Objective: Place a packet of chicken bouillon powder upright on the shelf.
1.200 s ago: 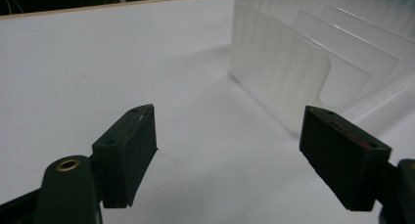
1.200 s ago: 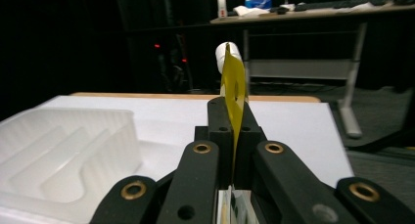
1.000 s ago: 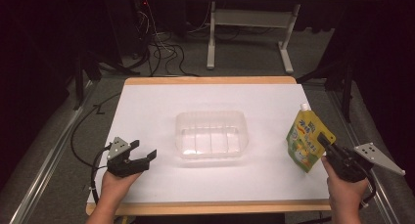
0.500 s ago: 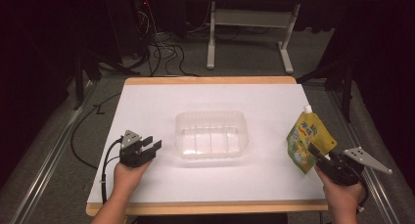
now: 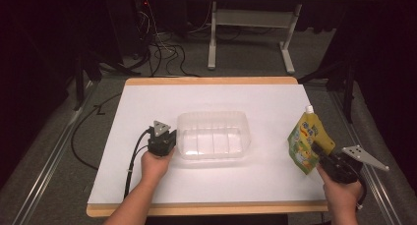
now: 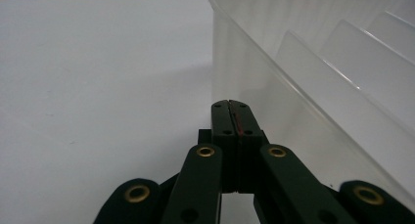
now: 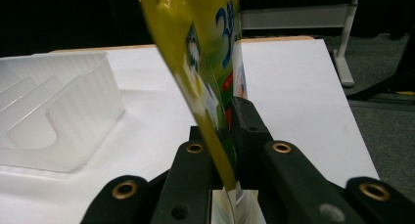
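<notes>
Since a second ago, left gripper [image 5: 162, 140] has slid up beside the clear tray [image 5: 213, 136], jaws just closed empty, while right gripper [image 5: 328, 160], nearer, pinches the upright yellow pouch [image 5: 309, 141] rising between its jaws.

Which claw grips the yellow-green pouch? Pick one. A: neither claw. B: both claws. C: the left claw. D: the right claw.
D: the right claw has its jaws pressed on the yellow-green pouch, while the left claw is shut on nothing beside the clear plastic container.
</notes>
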### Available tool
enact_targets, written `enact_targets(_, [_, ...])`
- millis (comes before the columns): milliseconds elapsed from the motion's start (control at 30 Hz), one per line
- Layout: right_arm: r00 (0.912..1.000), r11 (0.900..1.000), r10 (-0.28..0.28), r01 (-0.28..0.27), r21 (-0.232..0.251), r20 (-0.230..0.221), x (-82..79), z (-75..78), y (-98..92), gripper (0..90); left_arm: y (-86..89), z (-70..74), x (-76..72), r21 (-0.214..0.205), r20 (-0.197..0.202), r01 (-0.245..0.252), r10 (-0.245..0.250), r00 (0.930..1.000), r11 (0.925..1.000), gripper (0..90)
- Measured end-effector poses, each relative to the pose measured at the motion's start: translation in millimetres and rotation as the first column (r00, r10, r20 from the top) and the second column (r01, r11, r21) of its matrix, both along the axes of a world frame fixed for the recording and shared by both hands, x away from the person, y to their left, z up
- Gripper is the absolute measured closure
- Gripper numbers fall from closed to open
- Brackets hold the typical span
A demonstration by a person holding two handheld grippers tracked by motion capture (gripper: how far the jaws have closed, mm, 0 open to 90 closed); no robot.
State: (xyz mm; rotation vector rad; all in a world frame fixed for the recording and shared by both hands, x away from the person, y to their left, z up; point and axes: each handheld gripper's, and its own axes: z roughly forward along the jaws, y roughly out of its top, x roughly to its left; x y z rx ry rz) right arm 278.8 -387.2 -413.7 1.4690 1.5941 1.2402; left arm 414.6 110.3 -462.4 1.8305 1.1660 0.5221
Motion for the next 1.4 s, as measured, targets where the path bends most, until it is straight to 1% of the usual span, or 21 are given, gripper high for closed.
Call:
enact_targets(167, [0.9999, 1.0, -0.007, 0.007, 0.001, 0.008, 0.5, -0.1, -0.9, 88.8, -11.9, 0.7, -1.8, -0.001, -0.004, 0.008, -0.008, 1.0, 1.0, 90.0])
enact_targets(300, [0.9999, 1.0, -0.006, 0.006, -0.004, 0.011, 0.4, 0.0, -1.5, 89.1, -35.7, 1.9, -3.2, 0.002, -0.003, 0.046, -0.046, 0.9989, 0.9989, 90.0])
enact_targets(367, [0.9999, 1.0, -0.008, 0.008, -0.006, 0.011, 0.3, 0.0, -1.7, 89.2, -40.7, 1.9, -3.7, -0.002, -0.004, 0.053, -0.053, 0.9986, 0.9986, 90.0])
enact_targets(400, [0.9999, 0.9999, -0.01, 0.01, -0.003, 0.01, 0.6, 0.5, -2.0, 89.4, -49.6, 1.9, -4.9, -0.013, -0.006, 0.062, -0.062, 0.9981, 0.998, 90.0])
enact_targets(467, [0.9998, 0.9999, -0.014, 0.014, -0.009, 0.015, 0.6, 1.5, -1.8, 89.9, -55.6, 1.9, -5.2, -0.014, -0.006, 0.066, -0.066, 0.9978, 0.9977, 90.0])
enact_targets(533, [0.9998, 0.9999, -0.014, 0.014, -0.003, 0.016, 0.4, 2.0, -1.8, 90.0, -56.5, 2.3, -5.4, -0.015, -0.005, 0.064, -0.064, 0.998, 0.9979, 87.4])
enact_targets(633, [0.9995, 1.0, -0.007, 0.007, 0.0, 0.031, -0.9, 4.2, -0.2, 90.0, -51.2, 5.6, -7.4, -0.014, 0.006, 0.058, -0.058, 0.9983, 0.9982, 86.4])
enact_targets(733, [0.9986, 0.9998, 0.0, 0.001, -0.019, 0.054, -4.0, 10.4, 5.3, 90.0, -28.5, 14.3, -18.1, -0.013, 0.008, 0.052, -0.052, 0.9986, 0.9985, 83.8])
enact_targets(767, [0.9983, 0.9999, -0.001, 0.002, -0.014, 0.059, -4.9, 12.1, 6.1, 90.0, -21.6, 15.9, -22.4, -0.01, 0.009, 0.056, -0.056, 0.9984, 0.9984, 82.1])
enact_targets(800, [0.998, 1.0, -0.003, 0.003, -0.007, 0.063, -5.8, 13.9, 6.7, 90.0, -21.6, 15.9, -22.4, -0.01, 0.009, 0.056, -0.056, 0.9984, 0.9984, 79.7])
enact_targets(833, [0.9976, 1.0, -0.006, 0.006, -0.002, 0.069, -6.4, 15.8, 7.6, 90.0, -8.8, 17.6, -31.5, -0.006, 0.012, 0.067, -0.067, 0.9977, 0.9977, 76.5])
enact_targets(867, [0.9971, 1.0, -0.007, 0.007, 0.0, 0.076, -7.0, 18.0, 8.5, 90.0, -2.9, 17.2, -35.9, -0.01, 0.017, 0.075, -0.075, 0.9971, 0.9972, 74.8])
enact_targets(967, [0.995, 0.9999, -0.014, 0.013, 0.009, 0.099, -8.4, 25.5, 12.4, 90.0, 10.3, 10.6, -45.5, -0.028, 0.041, 0.091, -0.09, 0.9951, 0.9955, 66.4])
enact_targets(1033, [0.9928, 0.9998, -0.02, 0.019, 0.012, 0.118, -9.3, 31.0, 16.5, 90.0, 13.3, 7.4, -46.6, -0.036, 0.035, 0.092, -0.091, 0.9952, 0.9951, 61.5])
enact_targets(1133, [0.9893, 0.9999, -0.016, 0.016, 0.007, 0.145, -8.3, 40.0, 24.2, 90.0, 9.8, 6.3, -47.6, -0.054, 0.034, 0.108, -0.106, 0.9937, 0.9927, 53.8])
enact_targets(1167, [0.9893, 0.9999, -0.016, 0.016, 0.007, 0.145, -8.3, 40.0, 24.2, 90.0, 9.8, 6.3, -47.6, -0.054, 0.034, 0.108, -0.106, 0.9937, 0.9927, 51.8])
enact_targets(1233, [0.9856, 0.9999, -0.012, 0.012, -0.001, 0.169, -6.7, 48.6, 32.0, 90.0, 5.1, 6.4, -49.3, -0.07, 0.041, 0.134, -0.131, 0.9905, 0.9885, 49.1])
enact_targets(1267, [0.9856, 0.9999, -0.012, 0.012, -0.001, 0.169, -6.7, 48.6, 32.0, 90.0, 5.1, 6.4, -49.3, -0.07, 0.041, 0.134, -0.131, 0.9905, 0.9885, 47.7])
enact_targets(1333, [0.9824, 0.9999, -0.007, 0.009, -0.008, 0.187, -5.5, 54.4, 36.9, 90.0, 2.7, 7.3, -49.8, -0.053, 0.058, 0.154, -0.151, 0.9868, 0.9866, 46.6])
enact_targets(1367, [0.979, 0.9999, -0.003, 0.005, -0.011, 0.204, -4.2, 60.7, 41.3, 90.0, 2.5, 7.4, -50.2, -0.05, 0.069, 0.171, -0.167, 0.9835, 0.984, 46.8])
enact_targets(1400, [0.979, 0.9999, -0.003, 0.005, -0.011, 0.204, -4.2, 60.7, 41.3, 90.0, 2.5, 7.4, -50.2, -0.05, 0.069, 0.171, -0.167, 0.9835, 0.984, 46.8])
